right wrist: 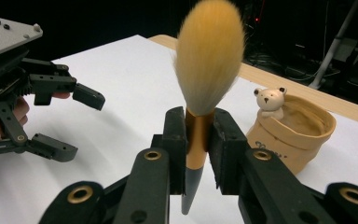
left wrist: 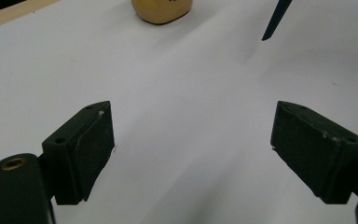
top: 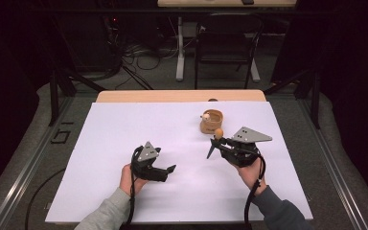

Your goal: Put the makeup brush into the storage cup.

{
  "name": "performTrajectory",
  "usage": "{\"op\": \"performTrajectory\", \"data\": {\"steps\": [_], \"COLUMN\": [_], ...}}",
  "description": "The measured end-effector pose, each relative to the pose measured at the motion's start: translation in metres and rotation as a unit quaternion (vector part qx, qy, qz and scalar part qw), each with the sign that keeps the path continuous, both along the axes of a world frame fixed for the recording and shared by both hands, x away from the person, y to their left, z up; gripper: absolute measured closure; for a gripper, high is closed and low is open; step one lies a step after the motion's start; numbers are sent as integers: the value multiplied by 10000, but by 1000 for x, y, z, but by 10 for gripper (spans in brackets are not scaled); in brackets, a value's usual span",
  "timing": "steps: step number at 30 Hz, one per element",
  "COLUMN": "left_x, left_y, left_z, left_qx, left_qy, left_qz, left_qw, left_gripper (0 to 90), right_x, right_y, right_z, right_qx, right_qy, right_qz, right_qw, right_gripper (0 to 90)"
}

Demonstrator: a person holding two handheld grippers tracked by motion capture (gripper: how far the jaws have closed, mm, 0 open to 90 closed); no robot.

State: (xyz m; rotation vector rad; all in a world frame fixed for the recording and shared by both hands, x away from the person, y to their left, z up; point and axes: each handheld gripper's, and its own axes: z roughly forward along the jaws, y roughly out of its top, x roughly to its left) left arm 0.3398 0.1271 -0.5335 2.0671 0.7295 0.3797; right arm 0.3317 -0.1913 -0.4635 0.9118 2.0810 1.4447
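Work in hand: a makeup brush [right wrist: 208,88] is being carried toward a small tan holder cup [right wrist: 292,137] with a bear figure [right wrist: 270,102] on its rim; this reading is a judgement from how things lie
Brush: upright between the jaws of the right gripper [right wrist: 200,140], pale orange bristle head up, gold ferrule at the pads, dark tapered handle pointing down below them
Right gripper: clenched on the brush at the ferrule, raised off the tabletop [top: 124,139], just in front of the cup in the high view [top: 219,139]
Left gripper: released, jaws standing wide with only white surface between them [left wrist: 191,140]; in the high view it sits low at the left [top: 165,170], well apart from the cup
Cup: stands on the far right part of the tabletop [top: 212,121], open mouth up, its inside looks free of tools as far as the right gripper view shows
Done so far: the brush is picked up and held firmly, near the cup
Left to do: the brush is not yet in the cup; it likely needs lifting over the rim, handle end first, then lowering and letting go
Watch for: the bear on the near rim sits close to the path, and the light cup could tip if the handle knocks its wall
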Motion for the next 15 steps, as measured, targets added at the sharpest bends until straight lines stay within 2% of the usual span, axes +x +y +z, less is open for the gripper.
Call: {"op": "performTrajectory", "data": {"steps": [1, 15], "left_x": [1, 1], "left_y": [1, 0], "left_z": [0, -1], "left_qx": [11, 9], "left_qy": [-14, -24], "left_qz": [-5, 13], "left_qw": [10000, 10000], "left_gripper": [135, 139], "right_x": [1, 5], "right_y": [-1, -14], "right_z": [0, 6], "right_qx": [-60, -160], "right_qy": [-13, -107], "right_qz": [-9, -219], "right_qw": [10000, 9996], "right_gripper": [779, 779]}}
